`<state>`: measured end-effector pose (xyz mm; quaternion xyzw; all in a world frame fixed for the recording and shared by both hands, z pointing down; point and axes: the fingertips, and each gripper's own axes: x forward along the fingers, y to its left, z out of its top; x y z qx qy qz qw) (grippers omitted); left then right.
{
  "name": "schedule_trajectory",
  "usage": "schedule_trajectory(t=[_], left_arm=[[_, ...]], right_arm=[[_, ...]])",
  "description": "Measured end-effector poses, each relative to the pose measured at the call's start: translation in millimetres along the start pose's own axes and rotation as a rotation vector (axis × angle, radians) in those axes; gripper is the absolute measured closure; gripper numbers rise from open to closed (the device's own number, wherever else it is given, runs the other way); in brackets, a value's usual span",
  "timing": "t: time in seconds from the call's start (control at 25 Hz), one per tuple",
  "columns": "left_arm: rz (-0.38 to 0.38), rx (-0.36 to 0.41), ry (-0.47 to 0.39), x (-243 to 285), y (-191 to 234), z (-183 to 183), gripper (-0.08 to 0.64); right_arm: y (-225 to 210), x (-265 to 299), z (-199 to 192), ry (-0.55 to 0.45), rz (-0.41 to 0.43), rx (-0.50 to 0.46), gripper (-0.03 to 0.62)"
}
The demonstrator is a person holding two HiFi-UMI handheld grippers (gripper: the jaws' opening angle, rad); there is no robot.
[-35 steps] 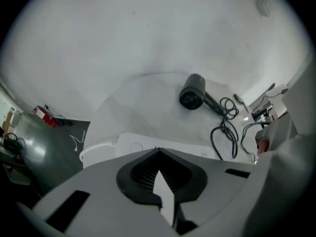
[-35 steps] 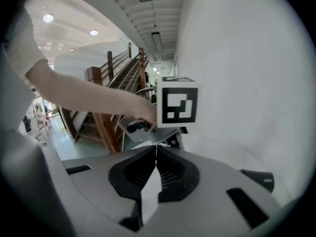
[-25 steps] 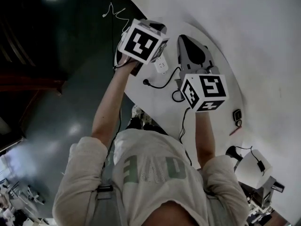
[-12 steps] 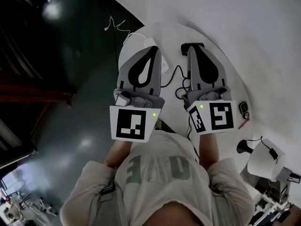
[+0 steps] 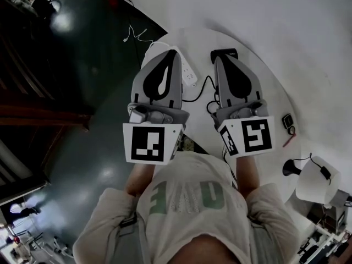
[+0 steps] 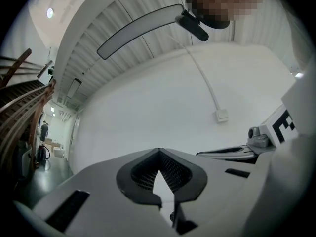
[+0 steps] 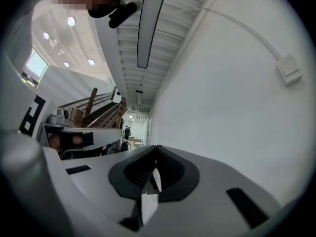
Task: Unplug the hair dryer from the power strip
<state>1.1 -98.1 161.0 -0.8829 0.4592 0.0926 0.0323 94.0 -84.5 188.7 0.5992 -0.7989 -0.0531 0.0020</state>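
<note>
In the head view a white power strip (image 5: 189,75) lies on the round white table (image 5: 264,87). A black cord (image 5: 201,88) runs from beside it toward the right; its plug end is hidden under my left gripper. A black object (image 5: 224,53), perhaps the hair dryer, shows past the tip of my right gripper (image 5: 220,60). My left gripper (image 5: 168,54) and the right one are held side by side above the table, pointing level at the white wall. Both are shut with nothing in them, as the left gripper view (image 6: 159,151) and the right gripper view (image 7: 157,147) show.
A white desk lamp (image 5: 316,183) stands at the table's right edge, with a small black item (image 5: 287,121) and a red pen (image 5: 289,141) near it. A thin white cable (image 5: 137,34) lies on the dark floor. A wall box (image 6: 222,115) hangs on the wall ahead.
Both grippers have lifted off the table area and swung up from pointing down to pointing level. The power strip and cord, partly covered a second ago, now show between them.
</note>
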Motion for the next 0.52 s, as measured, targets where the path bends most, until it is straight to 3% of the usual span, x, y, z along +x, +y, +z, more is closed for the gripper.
schedule_trajectory(t=[0.52], left_arm=[[0.005, -0.001, -0.013, -3.5, 7.8, 3.4, 0.549]], right_arm=[[8.8, 3.5, 2.0, -0.003, 0.018, -0.013, 0.572]])
